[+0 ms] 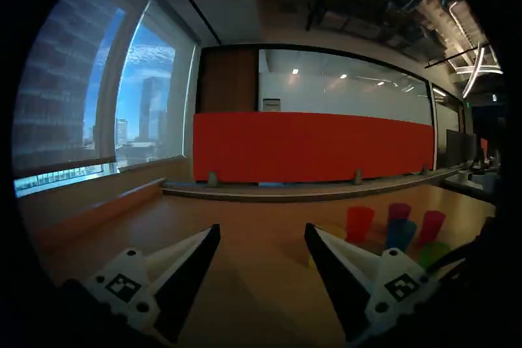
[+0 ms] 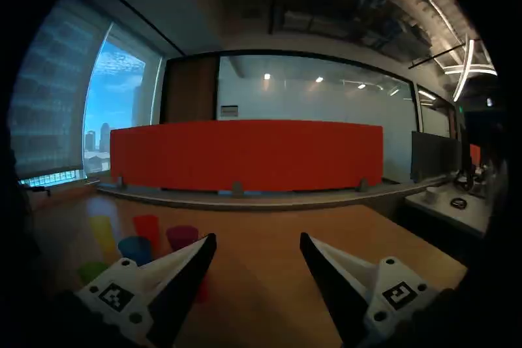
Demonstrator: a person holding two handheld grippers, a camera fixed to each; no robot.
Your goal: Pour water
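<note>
My left hand-held gripper point(image 1: 261, 234) and right hand-held gripper point(image 2: 258, 240) gape wide, empty. The right gripper view shows a yellow cup point(image 2: 103, 234) left of the red cup point(image 2: 147, 229) — wooden desk point(image 2: 261, 296), red partition point(image 2: 248, 155) far behind.

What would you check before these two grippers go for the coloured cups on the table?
1. Left gripper jaws open and empty: ok.
2. Right gripper jaws open and empty: ok.
3. Blue cup and purple cup upright on the wooden table: ok.
4. Water in either cup: cannot tell.
5. A cup held ready for pouring: not ok.
</note>
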